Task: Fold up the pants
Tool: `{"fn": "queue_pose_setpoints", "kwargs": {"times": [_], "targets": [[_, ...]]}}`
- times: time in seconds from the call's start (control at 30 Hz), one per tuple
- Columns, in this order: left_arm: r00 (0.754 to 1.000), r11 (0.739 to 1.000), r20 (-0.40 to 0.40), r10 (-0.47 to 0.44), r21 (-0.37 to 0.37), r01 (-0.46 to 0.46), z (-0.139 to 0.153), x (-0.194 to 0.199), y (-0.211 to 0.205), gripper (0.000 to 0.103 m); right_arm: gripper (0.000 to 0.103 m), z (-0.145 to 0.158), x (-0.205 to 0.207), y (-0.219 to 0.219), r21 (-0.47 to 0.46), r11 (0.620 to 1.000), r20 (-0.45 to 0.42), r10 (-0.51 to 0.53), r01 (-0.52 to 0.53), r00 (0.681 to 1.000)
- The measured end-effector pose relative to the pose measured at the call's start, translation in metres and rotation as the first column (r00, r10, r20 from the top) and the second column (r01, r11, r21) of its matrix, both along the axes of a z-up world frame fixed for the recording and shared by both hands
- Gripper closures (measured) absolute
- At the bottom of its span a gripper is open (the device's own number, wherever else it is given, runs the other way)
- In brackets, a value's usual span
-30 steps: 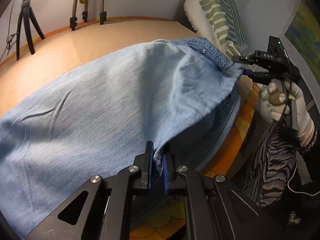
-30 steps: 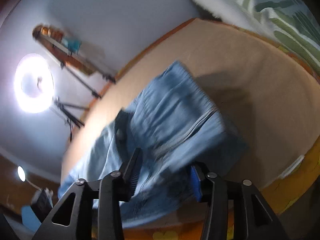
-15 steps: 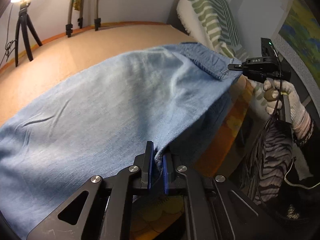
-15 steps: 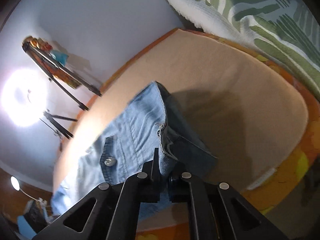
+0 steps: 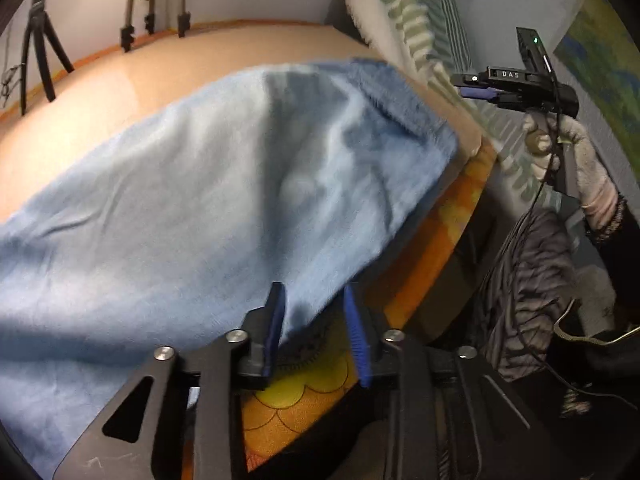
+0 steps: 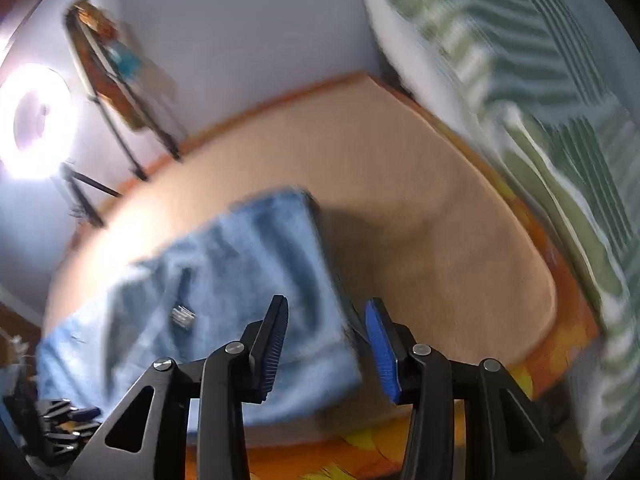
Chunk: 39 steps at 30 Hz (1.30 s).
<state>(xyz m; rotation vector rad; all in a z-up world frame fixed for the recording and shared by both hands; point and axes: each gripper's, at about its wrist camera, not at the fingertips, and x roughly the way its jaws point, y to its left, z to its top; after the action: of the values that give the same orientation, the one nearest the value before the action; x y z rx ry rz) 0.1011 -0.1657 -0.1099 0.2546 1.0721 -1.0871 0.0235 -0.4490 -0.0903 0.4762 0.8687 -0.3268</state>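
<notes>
Light blue denim pants lie spread on the tan bed, waistband at the right near the bed edge. They also show in the right wrist view, with a metal button. My left gripper is open at the pants' near edge, and the cloth sits loose between its blue pads. My right gripper is open just above the waistband corner, holding nothing. It shows in the left wrist view, held by a gloved hand, clear of the pants.
A green-striped white pillow lies at the bed's right end. An orange patterned sheet hangs down the near bed side. Tripods and a ring light stand by the far wall. A striped garment hangs at the right.
Both grippers were shut on the pants' edge and have opened and let go. The lifted waistband has dropped onto the bed. The right gripper has pulled back to the right.
</notes>
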Motion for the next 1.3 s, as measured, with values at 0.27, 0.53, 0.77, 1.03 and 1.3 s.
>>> {"fn": "queue_pose_setpoints", "kwargs": {"times": [0.27, 0.53, 0.77, 1.03, 1.3], "targets": [[0.983, 0.981, 0.024, 0.183, -0.062, -0.182, 0.016, 0.060, 0.004, 0.069, 0.056, 0.034, 0.109, 0.053, -0.064, 0.902, 0.073, 0.430, -0.426, 0.900], [0.993, 0.993, 0.043, 0.111, 0.040, -0.113, -0.016, 0.055, -0.008, 0.069, 0.056, -0.019, 0.228, 0.113, 0.029, 0.709, -0.064, 0.704, -0.704, 0.707], [0.994, 0.995, 0.082, 0.077, 0.063, -0.082, -0.022, 0.045, 0.001, 0.069, 0.048, -0.068, 0.262, 0.139, 0.155, 0.618, -0.096, 0.786, -0.771, 0.611], [0.992, 0.995, 0.105, 0.065, 0.071, -0.073, -0.022, 0.043, -0.002, 0.069, 0.078, -0.080, 0.253, 0.158, 0.200, 0.551, -0.095, 0.834, -0.810, 0.544], [0.991, 0.994, 0.112, 0.070, 0.074, -0.078, -0.023, 0.038, 0.001, 0.069, 0.098, -0.028, 0.242, 0.131, 0.021, 0.720, 0.039, 0.692, -0.693, 0.721]]}}
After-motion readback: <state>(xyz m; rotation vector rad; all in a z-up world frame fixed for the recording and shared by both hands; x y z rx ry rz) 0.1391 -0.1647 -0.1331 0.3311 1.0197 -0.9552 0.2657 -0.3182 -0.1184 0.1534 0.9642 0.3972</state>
